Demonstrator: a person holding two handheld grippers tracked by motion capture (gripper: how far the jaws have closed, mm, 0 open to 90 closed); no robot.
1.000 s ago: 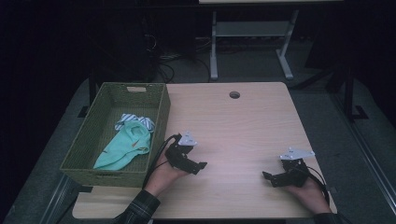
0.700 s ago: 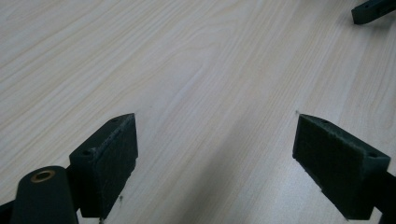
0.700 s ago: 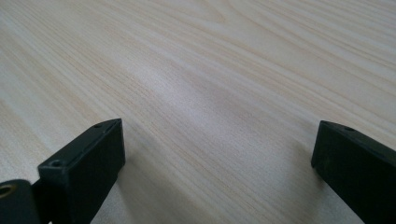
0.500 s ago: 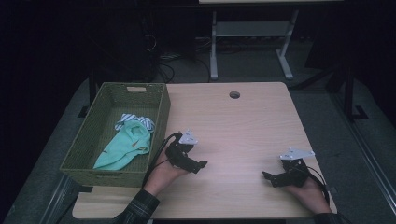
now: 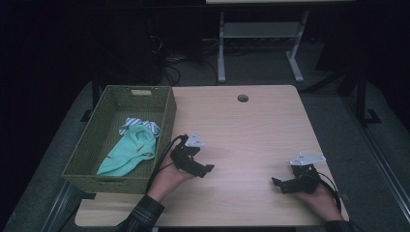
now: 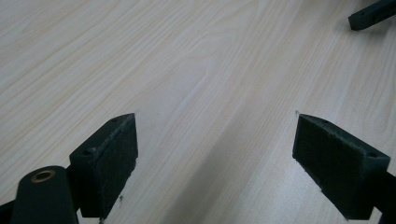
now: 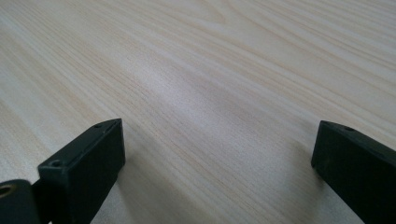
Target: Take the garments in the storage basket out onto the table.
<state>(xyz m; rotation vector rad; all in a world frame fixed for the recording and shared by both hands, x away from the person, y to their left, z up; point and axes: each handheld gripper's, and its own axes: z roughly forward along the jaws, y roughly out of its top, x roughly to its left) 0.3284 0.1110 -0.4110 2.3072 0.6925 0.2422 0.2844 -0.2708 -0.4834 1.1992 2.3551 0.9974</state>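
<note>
Black jaws of the right tongs stand spread wide in the right gripper view, with bare pale wood grain of the table between them and nothing pinched. In the high view the right tongs sit low at the lower right of the frame, resting on or just above the table near its front edge, held by the person's right hand. Slightly farther in, at lower centre-left, the left tongs are held by the left hand; the left gripper view shows the left tongs spread wide over bare wood, gripping nothing, and a black jaw tip of the right tongs at the upper right corner. Just beside the left hand, at the left edge of the table, stands a green woven basket. Inside it lies a mint-green garment, with a striped cloth behind it toward the far end, both well apart from either tongs.
</note>
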